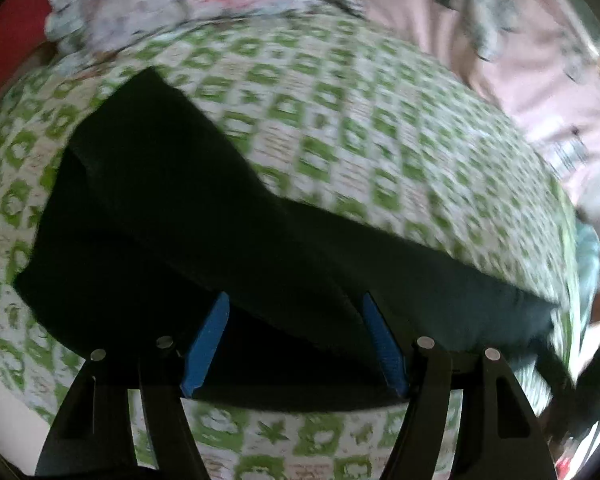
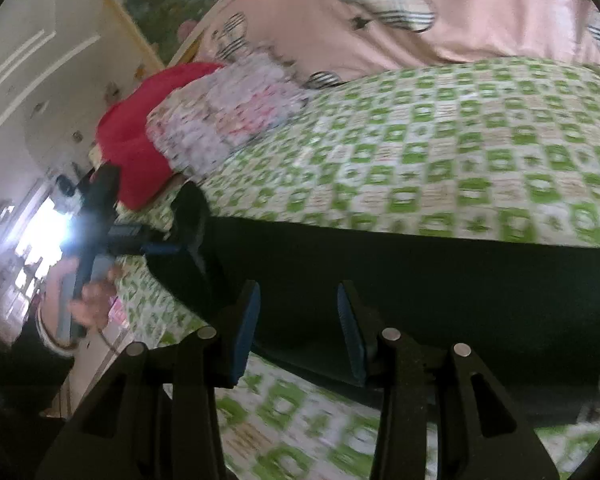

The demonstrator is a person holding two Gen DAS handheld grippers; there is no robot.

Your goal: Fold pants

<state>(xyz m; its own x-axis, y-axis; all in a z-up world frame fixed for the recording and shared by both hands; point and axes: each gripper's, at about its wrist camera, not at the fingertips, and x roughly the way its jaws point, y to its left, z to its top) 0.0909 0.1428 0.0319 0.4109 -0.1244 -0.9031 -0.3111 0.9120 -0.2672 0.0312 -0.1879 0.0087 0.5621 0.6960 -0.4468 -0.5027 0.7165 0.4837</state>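
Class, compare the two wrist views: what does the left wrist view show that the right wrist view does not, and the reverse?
Only the left wrist view shows the left tool from behind, its jaws apart over the dark pants. Only the right wrist view shows the right tool, a hand and a red cushion. Both show the pants, green-patterned sheet and pink bedding.

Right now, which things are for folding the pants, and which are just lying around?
For the job:
- pants, dark, lying on the bed
- left gripper, open
- right gripper, open
- green sheet, the surface under the pants

Just lying about:
- pink blanket
- red pillow
- floral cloth
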